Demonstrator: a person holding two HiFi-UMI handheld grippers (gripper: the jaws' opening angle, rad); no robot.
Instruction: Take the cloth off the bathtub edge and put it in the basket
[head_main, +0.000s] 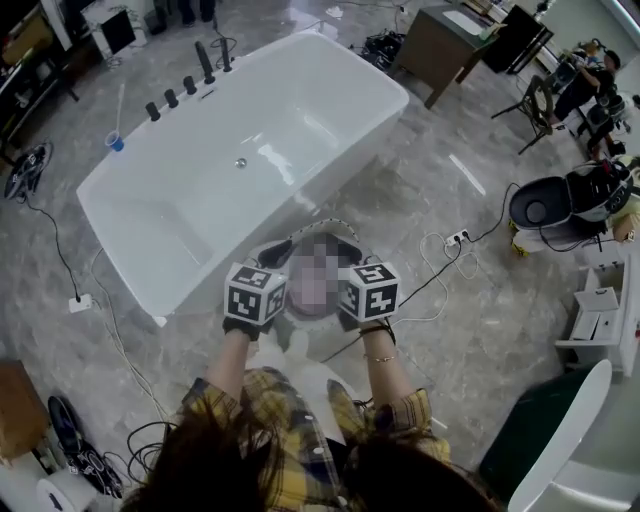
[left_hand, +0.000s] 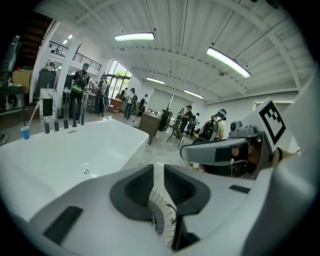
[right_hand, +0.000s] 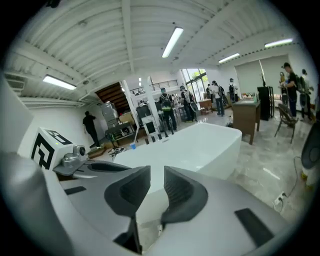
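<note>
Both grippers are up in front of the person, side by side, just on this side of the bathtub (head_main: 200, 205), marker cubes (head_main: 255, 293) facing the camera. The left gripper (left_hand: 159, 172) has its jaws nearly together, and they're pinching a white strip with a dark stitched edge: that's the cloth (left_hand: 163, 212), running down between the pads and out of sight below. From the head view the same stitched hem arcs across from one gripper to the other, clear of the tub's edge and hanging in the air near its closest rim; the middle of the cloth sits under a blurred patch, so its shape there can't be read. Over to the right gripper (right_hand: 157, 175): pads a narrow gap apart, and the white tub shows straight through that gap. There's only a sliver of white low down by the root of the jaws, and I can't tell whether it's caught. The tub itself is bare inside, drain in the middle, black taps (head_main: 187, 84) lined along the far rim, and a blue cup (head_main: 115, 142) with a stick in it on the far left corner. Grey marble floor (head_main: 470, 330) all round, with a white cable (head_main: 440, 262) trailing off to the right of the grippers. Checked sleeves (head_main: 215, 400) at the bottom of the head view.
</note>
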